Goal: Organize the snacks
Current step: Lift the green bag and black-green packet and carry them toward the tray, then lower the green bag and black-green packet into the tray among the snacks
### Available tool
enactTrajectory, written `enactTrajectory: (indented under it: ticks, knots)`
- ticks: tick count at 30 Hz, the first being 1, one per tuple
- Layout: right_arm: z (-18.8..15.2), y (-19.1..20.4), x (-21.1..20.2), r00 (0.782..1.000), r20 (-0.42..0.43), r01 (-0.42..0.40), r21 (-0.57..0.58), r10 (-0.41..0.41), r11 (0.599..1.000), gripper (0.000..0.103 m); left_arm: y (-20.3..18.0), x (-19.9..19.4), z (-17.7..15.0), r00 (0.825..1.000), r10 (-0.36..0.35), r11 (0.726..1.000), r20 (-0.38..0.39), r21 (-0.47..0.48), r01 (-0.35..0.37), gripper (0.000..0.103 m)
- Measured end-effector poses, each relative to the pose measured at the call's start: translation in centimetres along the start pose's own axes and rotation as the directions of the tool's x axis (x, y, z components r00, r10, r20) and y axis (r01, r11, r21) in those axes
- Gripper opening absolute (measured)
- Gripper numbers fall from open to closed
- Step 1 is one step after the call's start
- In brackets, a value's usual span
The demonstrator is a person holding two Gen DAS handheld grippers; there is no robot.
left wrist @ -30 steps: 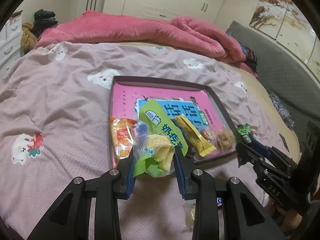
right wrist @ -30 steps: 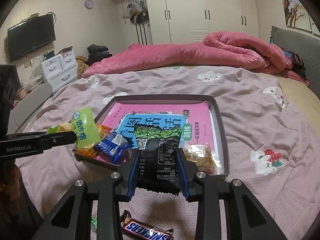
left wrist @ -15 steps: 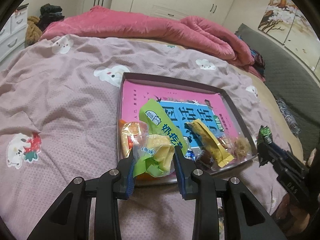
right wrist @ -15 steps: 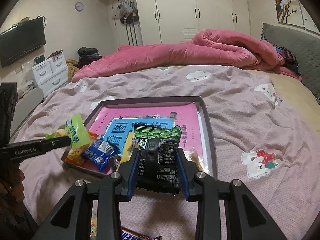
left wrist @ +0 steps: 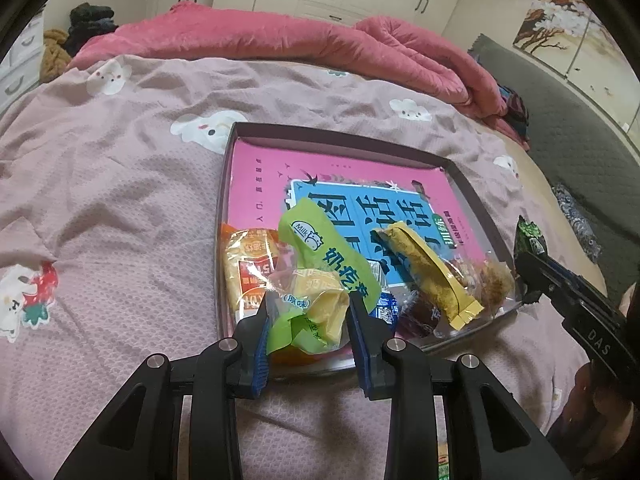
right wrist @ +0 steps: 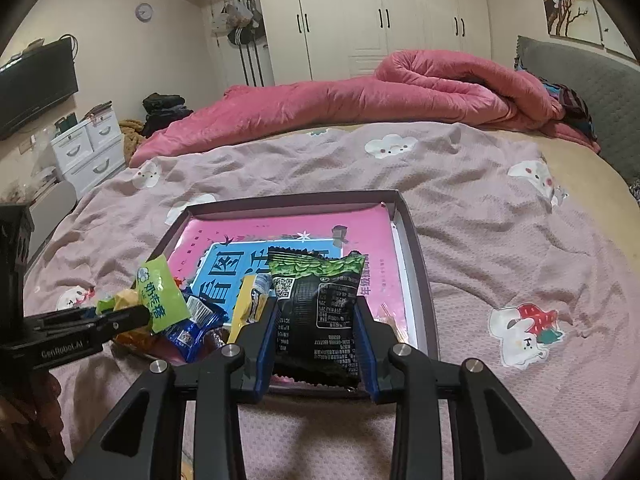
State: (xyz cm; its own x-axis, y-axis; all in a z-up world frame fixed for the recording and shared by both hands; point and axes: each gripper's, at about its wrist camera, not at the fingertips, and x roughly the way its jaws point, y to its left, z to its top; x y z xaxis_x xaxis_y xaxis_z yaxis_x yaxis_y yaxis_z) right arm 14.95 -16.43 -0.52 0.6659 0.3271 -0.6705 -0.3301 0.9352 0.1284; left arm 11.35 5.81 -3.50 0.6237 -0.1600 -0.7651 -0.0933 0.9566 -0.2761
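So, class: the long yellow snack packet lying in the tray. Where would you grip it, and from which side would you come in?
Grip the yellow packet across its narrow width near the middle, coming down from above. It is long and slim, lying slanted on other snacks in the tray, so the jaws should straddle its two long edges. Its crimped near end is flat and would probably slip.

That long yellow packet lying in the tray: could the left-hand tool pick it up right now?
Probably not yet. The left gripper has its jaws shut on a green and yellow snack bag, so there is no room for the long yellow snack packet. The packet itself lies uncovered in the dark-rimmed tray.
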Motion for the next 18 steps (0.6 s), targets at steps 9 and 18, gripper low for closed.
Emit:
enactTrajectory:
  ticks: [9,18]
  knots:
    - [0.5,0.3,1.5,1.000,-0.023,0.003,0.008,-0.002,1.000,0.035,0.2,0.6,0.2,1.000,0.003,1.000,-0.001,0.000,-0.003,0.035]
    - [0.6,0.3,3.0,0.998,-0.062,0.004,0.025,-0.003,1.000,0.036,0.2,0.9,0.4,1.000,0.000,1.000,0.003,0.000,0.000,0.035]
